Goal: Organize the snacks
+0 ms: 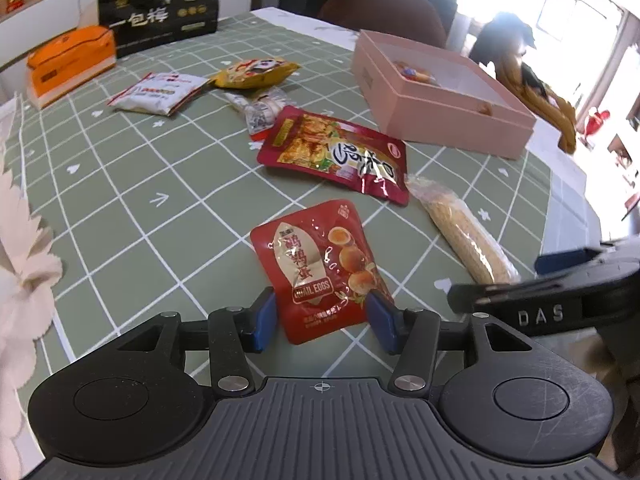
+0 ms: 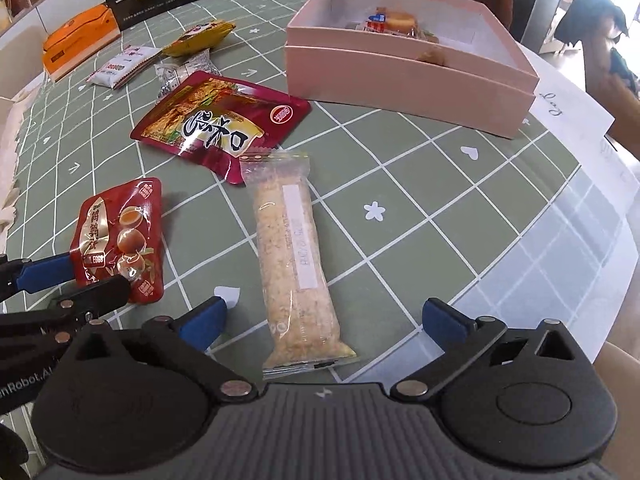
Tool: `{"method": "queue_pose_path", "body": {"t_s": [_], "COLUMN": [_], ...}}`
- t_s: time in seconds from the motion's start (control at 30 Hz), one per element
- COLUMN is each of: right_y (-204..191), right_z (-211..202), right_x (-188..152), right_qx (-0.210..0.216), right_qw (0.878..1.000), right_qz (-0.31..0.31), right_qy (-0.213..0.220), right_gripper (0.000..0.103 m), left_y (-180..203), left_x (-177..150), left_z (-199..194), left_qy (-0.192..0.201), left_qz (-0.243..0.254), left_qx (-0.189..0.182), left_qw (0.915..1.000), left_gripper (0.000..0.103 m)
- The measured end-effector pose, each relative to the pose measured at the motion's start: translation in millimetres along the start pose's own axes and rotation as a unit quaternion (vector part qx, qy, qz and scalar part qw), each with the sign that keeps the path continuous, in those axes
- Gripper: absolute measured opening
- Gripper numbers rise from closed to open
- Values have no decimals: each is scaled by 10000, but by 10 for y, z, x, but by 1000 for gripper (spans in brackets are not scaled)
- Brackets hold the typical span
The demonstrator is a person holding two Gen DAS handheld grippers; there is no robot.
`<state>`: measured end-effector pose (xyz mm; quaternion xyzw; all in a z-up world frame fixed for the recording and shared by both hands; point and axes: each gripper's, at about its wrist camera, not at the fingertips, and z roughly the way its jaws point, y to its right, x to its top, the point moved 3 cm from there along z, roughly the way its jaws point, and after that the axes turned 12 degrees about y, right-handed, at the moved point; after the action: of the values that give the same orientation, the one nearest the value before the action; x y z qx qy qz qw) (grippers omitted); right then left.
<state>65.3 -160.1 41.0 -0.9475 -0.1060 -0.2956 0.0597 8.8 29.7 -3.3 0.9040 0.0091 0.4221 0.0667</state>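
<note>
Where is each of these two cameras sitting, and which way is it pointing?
Left wrist: sits on the left claw, looking forward at the quail egg packet; the right claw enters at right.
Right wrist: sits on the right claw, looking forward over the long clear-wrapped bar.
Shared: both snacks, pink box, green tablecloth.

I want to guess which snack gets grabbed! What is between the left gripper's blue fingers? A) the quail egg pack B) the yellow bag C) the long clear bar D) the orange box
A: the left gripper is open, its fingers on either side of the quail egg pack on the table.
</note>
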Motion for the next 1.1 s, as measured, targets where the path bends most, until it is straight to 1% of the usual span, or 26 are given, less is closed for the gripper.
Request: {"method": "queue_pose_path", "body": {"t_s": [0.2,0.3,0.43,0.6,0.67,0.73,0.8,0.87,0.93,0.97,1.03,1.1], "right_y": [45,58,60,65,73,77,81,80,81,81,80,82], "right_z": [-45,-47,-58,-76,-82,-91,-94,-95,-90,-90,-95,-104], "right_x": [-44,-48,-71,-97,-106,-114,-117,-118,-113,-114,-122,-138], "right_qx": [-6,14,18,61,105,138,162,158,155,151,141,144], "right_qw": [10000,10000,10000,9998,9997,9996,9995,9995,9996,9996,9995,9993], "right_qz": [22,9,0,-61,-112,-148,-171,-161,-155,-150,-138,-138], "right_qy": [-16,-28,60,157,193,207,211,210,190,193,227,301], "right_gripper": [103,103,103,103,103,103,103,103,103,103,103,103], "left_y": [-39,-14,-4,-20,-52,-121,-257,-436,-569,-611,-618,-560], "left_x": [22,25,16,1,3,1,13,38,44,45,49,67], "left_z": [-1,4,-13,-71,-100,-148,-249,-360,-412,-410,-365,-305], "left_qy": [-3,-27,-20,127,190,245,374,531,567,519,384,320], "left_qz": [-274,-230,-215,42,161,242,3,-503,-928,-1102,-1250,-1187], "left_qx": [8,46,65,335,466,610,611,534,454,363,181,82], "left_qw": [9996,9997,9997,9993,9986,9975,9974,9959,9930,9919,9912,9924], "left_gripper": [55,55,54,56,53,53,53,52,51,51,51,51]}}
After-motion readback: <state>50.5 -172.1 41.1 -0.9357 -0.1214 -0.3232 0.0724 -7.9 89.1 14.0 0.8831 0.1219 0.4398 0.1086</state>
